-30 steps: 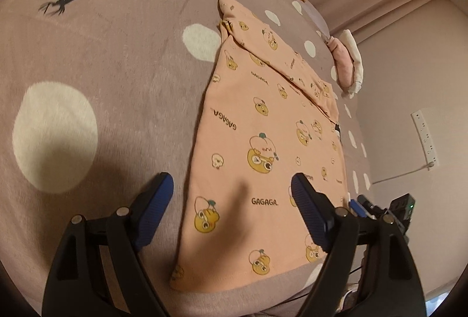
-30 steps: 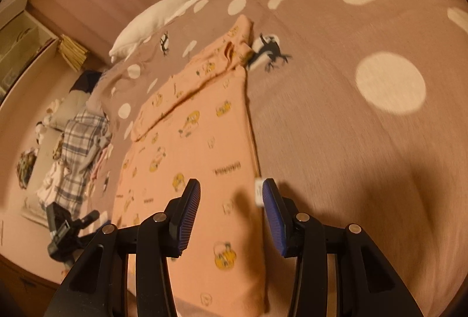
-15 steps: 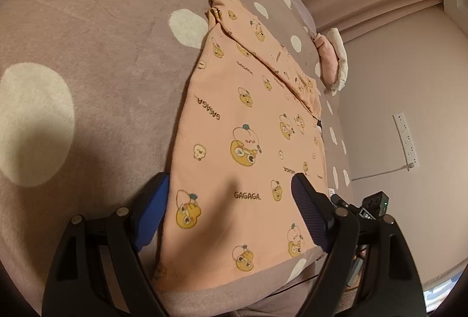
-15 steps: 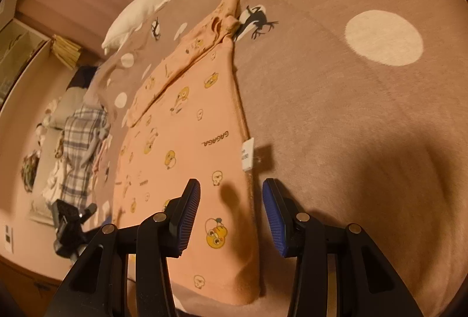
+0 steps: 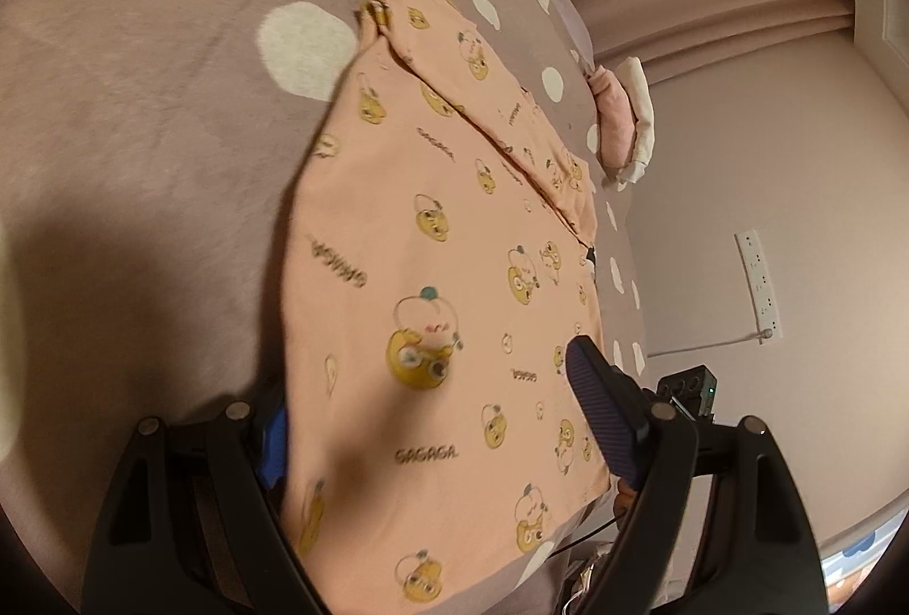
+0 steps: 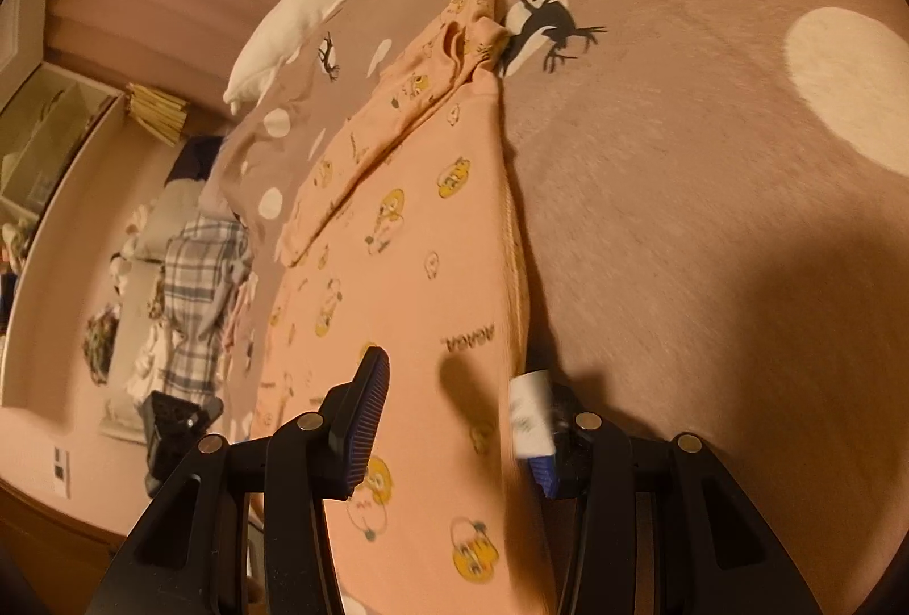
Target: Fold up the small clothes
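Garment: peach printed top (image 5: 443,274) lies flat on the dotted blanket (image 5: 142,104), sleeve folded across at 1 o'clock.
Left gripper (image 5: 432,422): fingers wide, straddling the hem edge, one finger under the cloth to pinch it.
Right gripper (image 6: 454,422): fingers wide, astride the side seam by the white label (image 6: 531,413), ready to lift.

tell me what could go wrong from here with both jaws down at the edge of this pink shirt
1. The right gripper straddles the side edge where the white care tag sits; it may pinch only the tag.
2. The left gripper has one finger hidden under the pink shirt, so it may grab the dotted blanket too.
3. The folded sleeve could slip open when lifted.
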The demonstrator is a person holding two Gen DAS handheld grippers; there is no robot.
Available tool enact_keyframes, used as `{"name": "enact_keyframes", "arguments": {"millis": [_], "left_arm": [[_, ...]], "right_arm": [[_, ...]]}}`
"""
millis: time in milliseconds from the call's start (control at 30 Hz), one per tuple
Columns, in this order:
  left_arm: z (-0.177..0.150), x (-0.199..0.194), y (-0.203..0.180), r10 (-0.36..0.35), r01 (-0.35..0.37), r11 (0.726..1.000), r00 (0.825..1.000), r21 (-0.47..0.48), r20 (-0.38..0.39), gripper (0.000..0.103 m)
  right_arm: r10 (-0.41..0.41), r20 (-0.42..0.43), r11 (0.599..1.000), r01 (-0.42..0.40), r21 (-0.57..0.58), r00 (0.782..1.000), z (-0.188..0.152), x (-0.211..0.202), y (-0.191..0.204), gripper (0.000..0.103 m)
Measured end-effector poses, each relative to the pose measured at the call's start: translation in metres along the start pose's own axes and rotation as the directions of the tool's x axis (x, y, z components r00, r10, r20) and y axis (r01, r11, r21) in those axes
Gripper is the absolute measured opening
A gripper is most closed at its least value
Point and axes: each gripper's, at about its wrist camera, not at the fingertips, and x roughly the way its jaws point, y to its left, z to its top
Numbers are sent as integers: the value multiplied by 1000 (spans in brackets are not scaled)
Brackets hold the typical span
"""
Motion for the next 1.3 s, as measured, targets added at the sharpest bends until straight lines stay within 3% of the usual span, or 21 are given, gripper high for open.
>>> {"name": "enact_keyframes", "arguments": {"millis": [667,867,933,1133,1300], "left_arm": [[-44,-10,-13,5,0,997,998,81,-70,79],[-51,-14,-6,32,-29,998,998,46,-46,60],[-49,-13,-1,50,-49,998,998,25,-43,45],[-48,-15,16,54,-55,998,998,-43,-27,16],[-51,-19,24,49,-51,994,999,-97,-18,3]], "right_arm": [[14,-67,999,-16,-27,998,-30,-9,4,44],[28,-82,999,-30,-22,996,-40,-12,4,44],[32,-78,999,-34,-27,996,-41,-12,4,44],[26,-51,999,-28,-43,998,-42,-10,5,44],[8,-21,997,-10,-71,1000,-46,-10,10,42]]}}
